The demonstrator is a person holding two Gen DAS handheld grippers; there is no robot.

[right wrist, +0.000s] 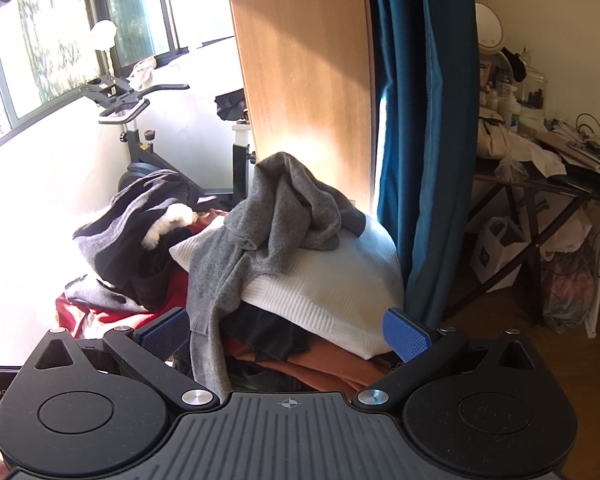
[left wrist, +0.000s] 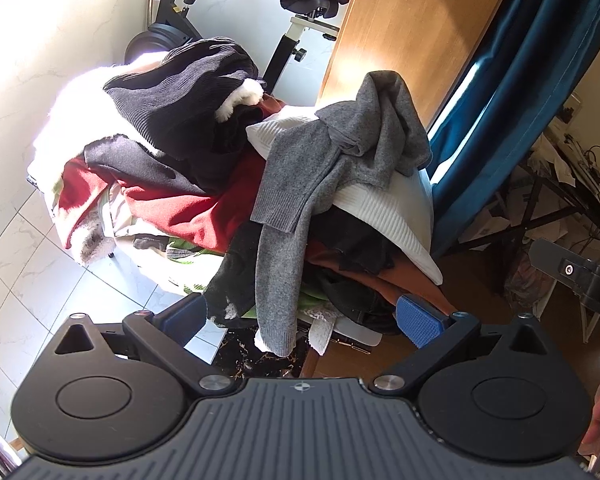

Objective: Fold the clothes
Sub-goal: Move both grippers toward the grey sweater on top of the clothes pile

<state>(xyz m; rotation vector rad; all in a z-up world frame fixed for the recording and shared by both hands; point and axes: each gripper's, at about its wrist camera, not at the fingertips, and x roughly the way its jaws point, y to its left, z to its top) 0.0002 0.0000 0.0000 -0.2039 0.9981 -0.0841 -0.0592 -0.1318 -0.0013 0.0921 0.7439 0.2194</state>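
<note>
A heap of clothes fills the middle of both views. On top lies a grey knit sweater point(left wrist: 340, 152) point(right wrist: 276, 224), one sleeve hanging down the front of the heap. Under it sits a white ribbed garment point(left wrist: 384, 208) point(right wrist: 324, 288). A black ribbed knit point(left wrist: 180, 96) point(right wrist: 128, 232), a red garment point(left wrist: 168, 208) point(right wrist: 84, 312) and an orange one point(right wrist: 324, 364) lie lower. My left gripper point(left wrist: 302, 318) stands open below the hanging sleeve's cuff, nothing between its pads. My right gripper point(right wrist: 286, 336) is open too, close in front of the heap, with the sleeve hanging beside its left pad.
An exercise bike point(left wrist: 168, 28) point(right wrist: 136, 128) stands behind the heap by a sunlit window. A wooden panel point(left wrist: 404, 28) point(right wrist: 300, 60) and a blue curtain point(left wrist: 520, 92) point(right wrist: 424, 140) rise at the right. A cluttered black table point(right wrist: 560, 184) stands far right. White floor tiles point(left wrist: 28, 248) lie left.
</note>
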